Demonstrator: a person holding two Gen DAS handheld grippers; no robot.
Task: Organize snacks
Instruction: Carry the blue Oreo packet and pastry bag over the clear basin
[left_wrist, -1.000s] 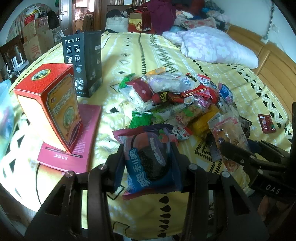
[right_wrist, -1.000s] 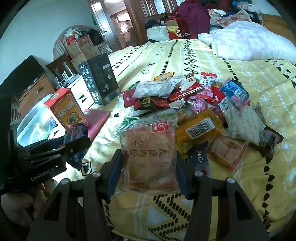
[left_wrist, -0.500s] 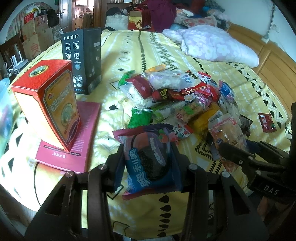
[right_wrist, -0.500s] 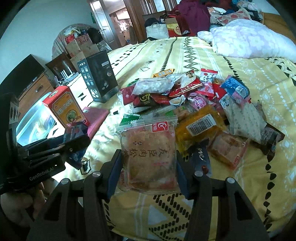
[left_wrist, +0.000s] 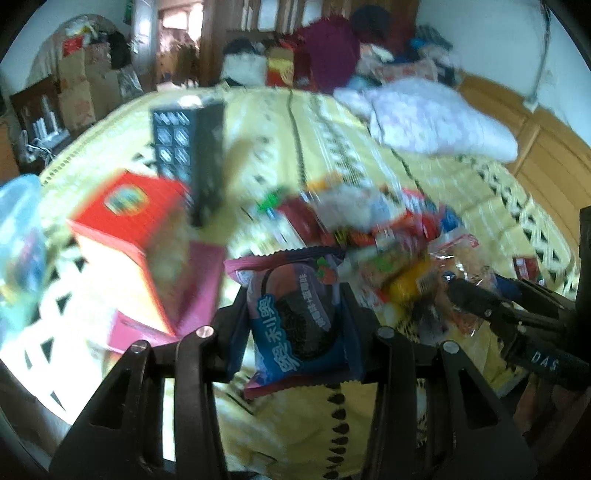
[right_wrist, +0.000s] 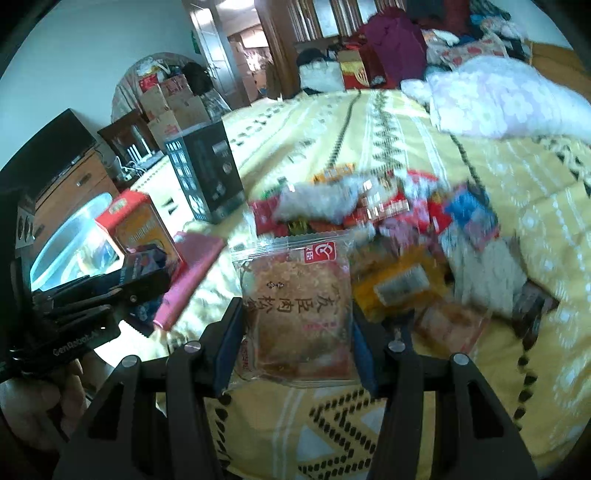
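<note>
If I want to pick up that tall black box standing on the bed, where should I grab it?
Grab the black box across its two narrow sides, near the upper half, coming from above. It stands upright on a soft yellow bedspread, so a low sideways push might tip it. Its flat, stiff faces probably give fingers a firm hold. Both grippers already hold snacks, so one would need emptying first.

Both fisheye views are daylit and fairly bright, with a cool blue cast. Motion blur smears the bedspread (left_wrist: 332, 155), the red box (left_wrist: 129, 221) and the snack pile (right_wrist: 388, 214), while the cookie packet (left_wrist: 299, 317) and the pastry packet (right_wrist: 295, 310) between the fingers stay sharp. Black vignette rings the curved edges. White glare burns out the lower left of the left wrist view.
</note>
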